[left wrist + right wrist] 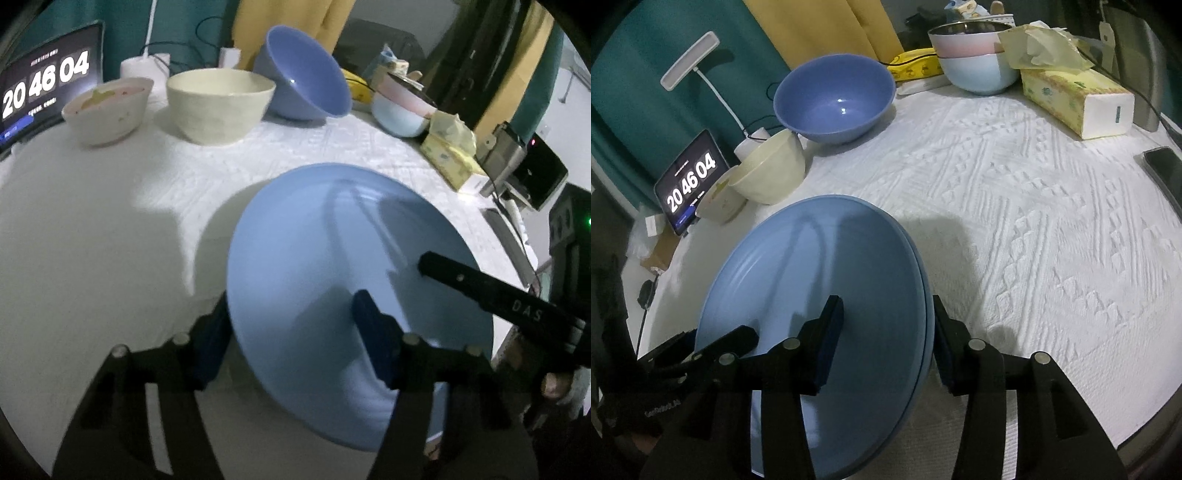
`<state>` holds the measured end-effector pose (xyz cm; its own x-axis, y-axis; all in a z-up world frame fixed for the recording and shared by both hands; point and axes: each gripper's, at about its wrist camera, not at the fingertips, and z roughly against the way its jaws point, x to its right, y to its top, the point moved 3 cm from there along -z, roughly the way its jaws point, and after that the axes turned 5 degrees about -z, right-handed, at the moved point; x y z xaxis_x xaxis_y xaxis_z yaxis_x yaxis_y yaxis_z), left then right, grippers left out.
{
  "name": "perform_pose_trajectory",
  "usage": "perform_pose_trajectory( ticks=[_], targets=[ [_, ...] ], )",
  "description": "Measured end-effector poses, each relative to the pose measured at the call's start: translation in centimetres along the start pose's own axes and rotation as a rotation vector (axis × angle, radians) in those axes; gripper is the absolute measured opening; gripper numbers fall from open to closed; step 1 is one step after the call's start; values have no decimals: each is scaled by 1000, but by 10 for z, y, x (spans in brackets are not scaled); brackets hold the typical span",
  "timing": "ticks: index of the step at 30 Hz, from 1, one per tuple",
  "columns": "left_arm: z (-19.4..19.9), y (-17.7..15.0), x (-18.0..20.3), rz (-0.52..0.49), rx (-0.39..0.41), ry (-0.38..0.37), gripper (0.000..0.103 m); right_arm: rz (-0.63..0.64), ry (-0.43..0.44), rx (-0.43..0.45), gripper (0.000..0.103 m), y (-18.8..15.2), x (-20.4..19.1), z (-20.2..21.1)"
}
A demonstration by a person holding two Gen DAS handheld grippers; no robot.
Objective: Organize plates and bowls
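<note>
A light blue plate (pixel 317 251) (pixel 827 280) lies on the white tablecloth, close to both cameras; in the right wrist view it looks like two stacked plates. My left gripper (pixel 291 325) straddles the plate's near rim, one finger inside, one outside. My right gripper (pixel 886 332) straddles the opposite rim the same way; its finger (pixel 461 277) shows over the plate in the left wrist view. Both pairs of jaws stand apart, with the rim between them. Behind stand a dark blue bowl (pixel 306 74) (pixel 834 99), a cream bowl (pixel 221 103) (pixel 772 173) and a small patterned bowl (pixel 107 110) (pixel 720 199).
Stacked pink and pale blue bowls (pixel 402 107) (pixel 975 55) sit at the back right beside a yellow tissue box (pixel 1075 99) (pixel 450 155). A tablet clock (pixel 44 81) (pixel 690 181) and a white lamp (pixel 690 59) stand at the left. A phone (pixel 1167 173) lies at the right edge.
</note>
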<state>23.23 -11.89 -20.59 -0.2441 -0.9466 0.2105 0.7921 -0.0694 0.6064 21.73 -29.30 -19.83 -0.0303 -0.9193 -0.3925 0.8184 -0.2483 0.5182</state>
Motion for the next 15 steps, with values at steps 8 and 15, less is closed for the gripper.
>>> perform_pose_trajectory(
  ticks=[8,15],
  targets=[
    [3,0,-3,9,2,-8,59,-7,-25,4,49,-2,-1,2],
    [6,-1,-7,11,3,-8,59,0,-35,5,49,-1,-5,3]
  ],
)
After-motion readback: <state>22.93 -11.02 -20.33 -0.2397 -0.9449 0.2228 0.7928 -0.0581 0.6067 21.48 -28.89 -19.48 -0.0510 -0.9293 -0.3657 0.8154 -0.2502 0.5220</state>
